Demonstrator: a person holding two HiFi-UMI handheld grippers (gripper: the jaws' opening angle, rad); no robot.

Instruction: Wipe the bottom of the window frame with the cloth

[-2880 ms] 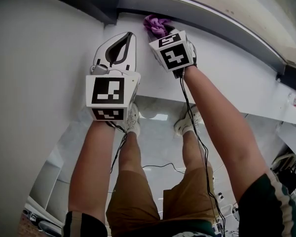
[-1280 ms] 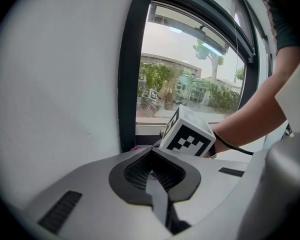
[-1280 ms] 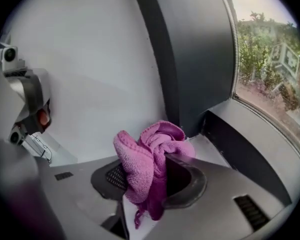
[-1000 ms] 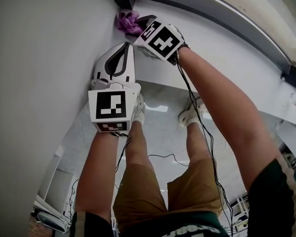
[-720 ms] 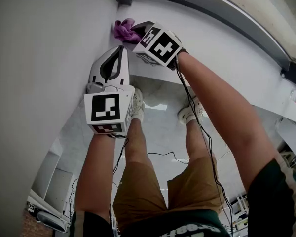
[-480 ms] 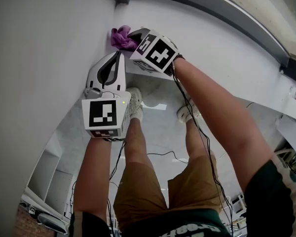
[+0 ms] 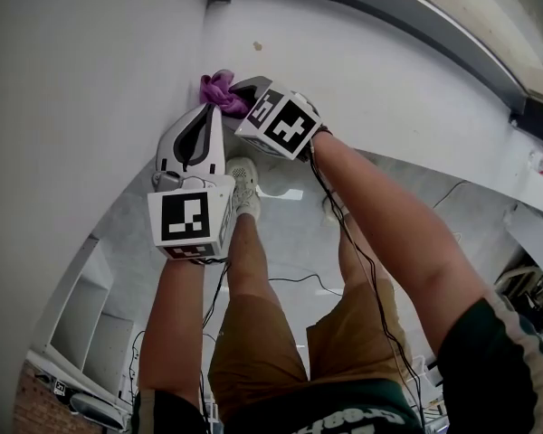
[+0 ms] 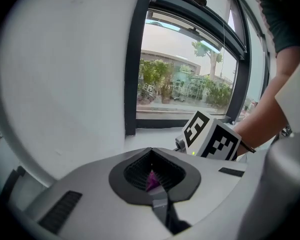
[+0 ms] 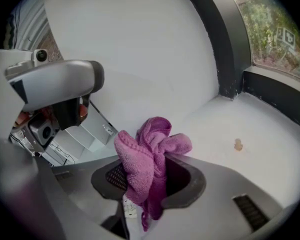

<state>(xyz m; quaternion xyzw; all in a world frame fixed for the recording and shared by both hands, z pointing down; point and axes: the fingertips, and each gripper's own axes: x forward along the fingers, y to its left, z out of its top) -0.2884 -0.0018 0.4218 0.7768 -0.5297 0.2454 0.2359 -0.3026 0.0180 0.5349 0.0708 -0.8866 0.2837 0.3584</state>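
The right gripper (image 9: pixel 149 160) is clamped shut on the one purple cloth (image 9: pixel 149 154), which bunches up out of its jaws and hangs down between them. It is turned with its tips toward the white wall (image 7: pixel 81 107) on the left, so the cloth sits close against that wall over the near part of the white sill (image 7: pixel 380 70); whether cloth and sill touch cannot be told. The wall blocks any further way left, and the dark window frame (image 9: pixel 277 94) closes the far side and the corner, while to the right the sill runs on bare, with one small brownish spot (image 9: pixel 237 144) between cloth and frame. The left gripper (image 8: pixel 151 154), the second of the two, has its jaws together on nothing and points forward just beside the right one, its tip near the cloth. Both forearms reach out and down, the right one angled across toward the left
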